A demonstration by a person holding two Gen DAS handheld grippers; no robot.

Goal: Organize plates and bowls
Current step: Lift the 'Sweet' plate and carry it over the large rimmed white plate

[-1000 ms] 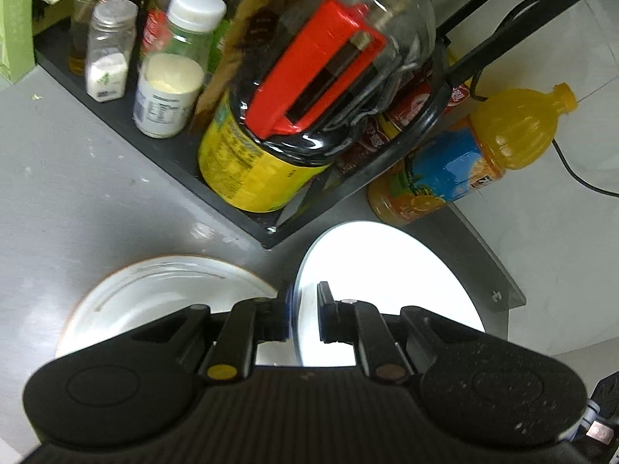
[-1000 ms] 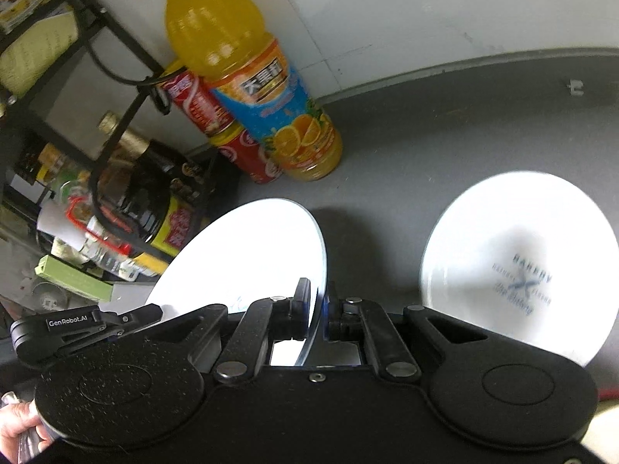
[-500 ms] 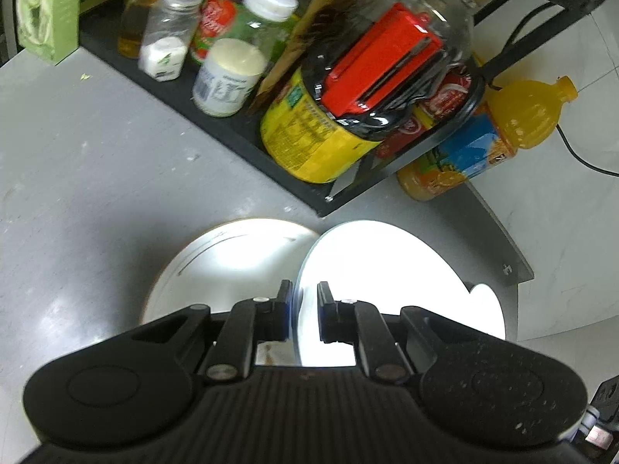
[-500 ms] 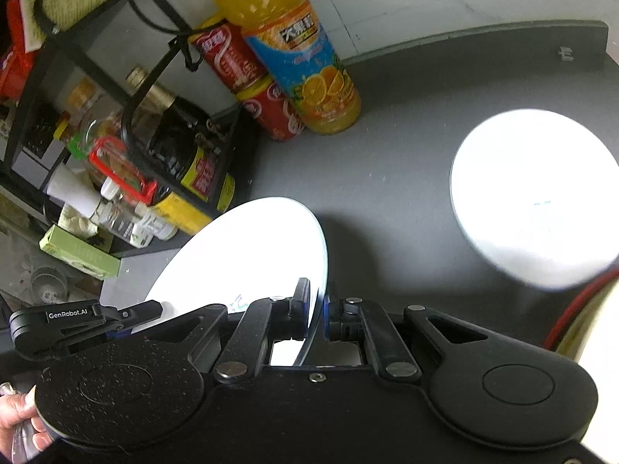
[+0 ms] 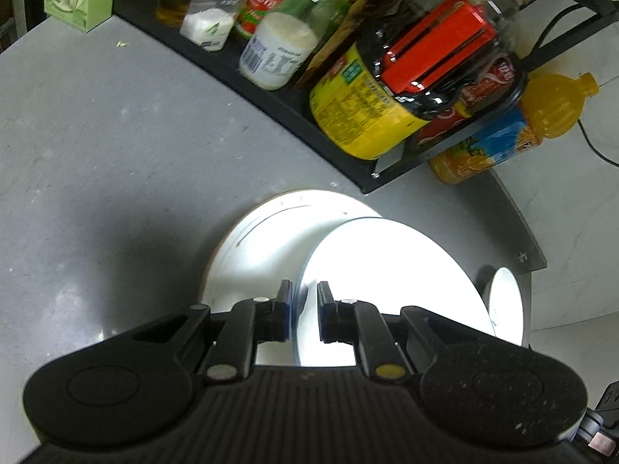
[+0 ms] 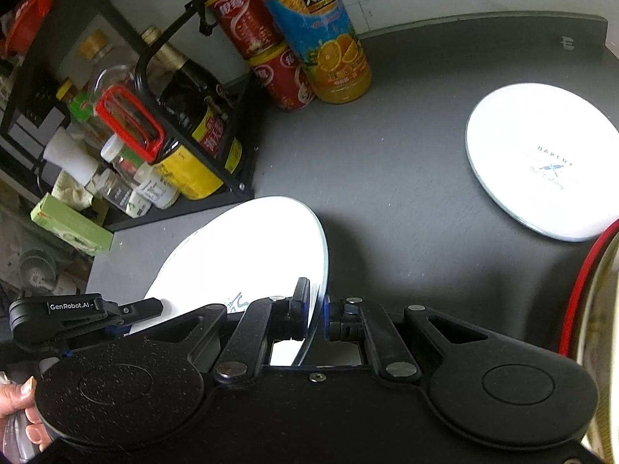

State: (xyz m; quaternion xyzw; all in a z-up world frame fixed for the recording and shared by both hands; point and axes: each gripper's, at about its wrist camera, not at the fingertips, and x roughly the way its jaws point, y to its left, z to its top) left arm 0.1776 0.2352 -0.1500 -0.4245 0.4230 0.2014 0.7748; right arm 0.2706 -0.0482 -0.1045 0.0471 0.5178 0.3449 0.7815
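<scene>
The left gripper [image 5: 303, 315] and right gripper [image 6: 317, 315] each had jaws clamped on one raised white round plate [image 5: 387, 270], carried edge-on over the grey bench [image 5: 116, 154]. A brown-rimmed white plate [image 5: 271, 232] and a printed white plate [image 6: 541, 166] lay apart, unstacked; judged early.

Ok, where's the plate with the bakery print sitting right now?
In the right wrist view the printed plate lies flat on the dark counter at far right, apart from the orange juice bottle and beside a red-rimmed object.
</scene>
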